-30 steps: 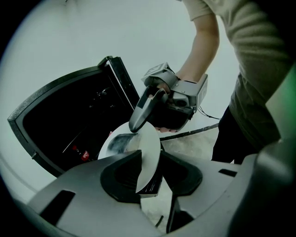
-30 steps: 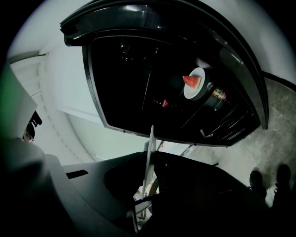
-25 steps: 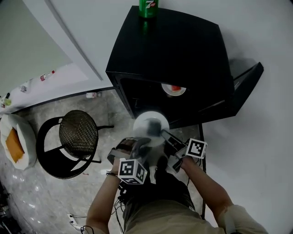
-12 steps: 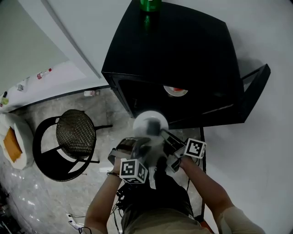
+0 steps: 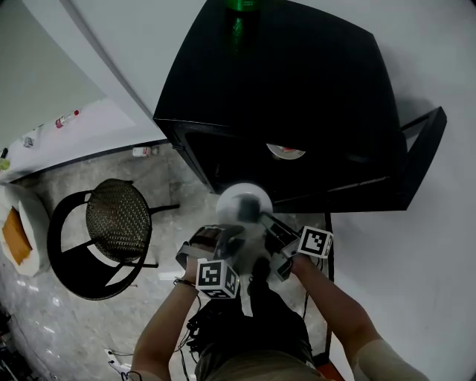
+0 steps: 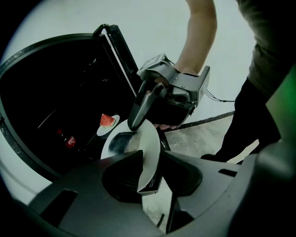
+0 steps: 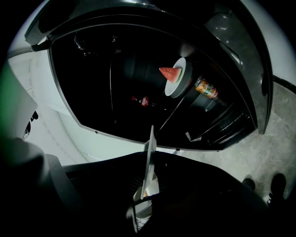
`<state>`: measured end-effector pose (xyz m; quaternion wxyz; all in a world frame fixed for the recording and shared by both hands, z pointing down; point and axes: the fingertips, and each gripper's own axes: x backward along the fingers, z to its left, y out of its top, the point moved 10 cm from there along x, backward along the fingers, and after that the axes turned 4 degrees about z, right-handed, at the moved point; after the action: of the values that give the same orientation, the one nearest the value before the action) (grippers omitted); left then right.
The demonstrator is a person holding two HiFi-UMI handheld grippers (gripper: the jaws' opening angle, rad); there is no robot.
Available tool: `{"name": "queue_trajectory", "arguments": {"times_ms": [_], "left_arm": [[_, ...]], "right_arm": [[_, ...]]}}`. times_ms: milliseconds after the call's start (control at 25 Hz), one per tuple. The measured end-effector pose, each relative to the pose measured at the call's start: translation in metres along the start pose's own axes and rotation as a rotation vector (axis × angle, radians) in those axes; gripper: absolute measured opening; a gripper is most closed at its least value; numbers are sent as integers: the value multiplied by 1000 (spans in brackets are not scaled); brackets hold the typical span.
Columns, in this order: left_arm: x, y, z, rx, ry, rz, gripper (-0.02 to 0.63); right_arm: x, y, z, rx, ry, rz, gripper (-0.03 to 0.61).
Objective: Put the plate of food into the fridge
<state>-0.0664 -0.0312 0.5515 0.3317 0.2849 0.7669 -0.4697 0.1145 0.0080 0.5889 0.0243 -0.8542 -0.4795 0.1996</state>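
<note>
A white plate is held level in front of the open black fridge, just below its opening. My left gripper is shut on the plate's near left rim and my right gripper on its near right rim. The left gripper view has the plate edge-on between my left gripper jaws, with the right gripper clamped on the far rim. A dark patch lies on the plate; I cannot tell what food it is. In the right gripper view the plate's edge stands between the right gripper jaws.
Inside the fridge, a small plate with a watermelon slice rests on a shelf, with an orange bottle and a cola bottle nearby. The fridge door hangs open at right. A green bottle stands on top. A round chair stands left.
The fridge has drawn nearer and fills more of the head view. Both grippers keep their hold on the plate in the same pose.
</note>
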Motion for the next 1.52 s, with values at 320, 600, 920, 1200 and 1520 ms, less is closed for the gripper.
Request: {"name": "queue_trajectory", "arguments": {"times_ms": [320, 600, 920, 1200, 1520], "left_arm": [[-31, -7, -1, -3, -2, 19, 109], [-56, -17, -6, -6, 10, 35, 103], [-88, -34, -12, -71, 9, 61, 92], [-110, -39, -8, -86, 10, 80, 90], [-136, -51, -9, -127, 12, 100, 86]], "right_arm": [[-9, -1, -27, -93, -27, -18, 48], [-12, -1, -57, -109, -107, -19, 48], [-29, -3, -83, -126, -88, -59, 48], [-37, -1, -106, -146, -87, -98, 48], [-47, 1, -129, -151, -116, -109, 47]]}}
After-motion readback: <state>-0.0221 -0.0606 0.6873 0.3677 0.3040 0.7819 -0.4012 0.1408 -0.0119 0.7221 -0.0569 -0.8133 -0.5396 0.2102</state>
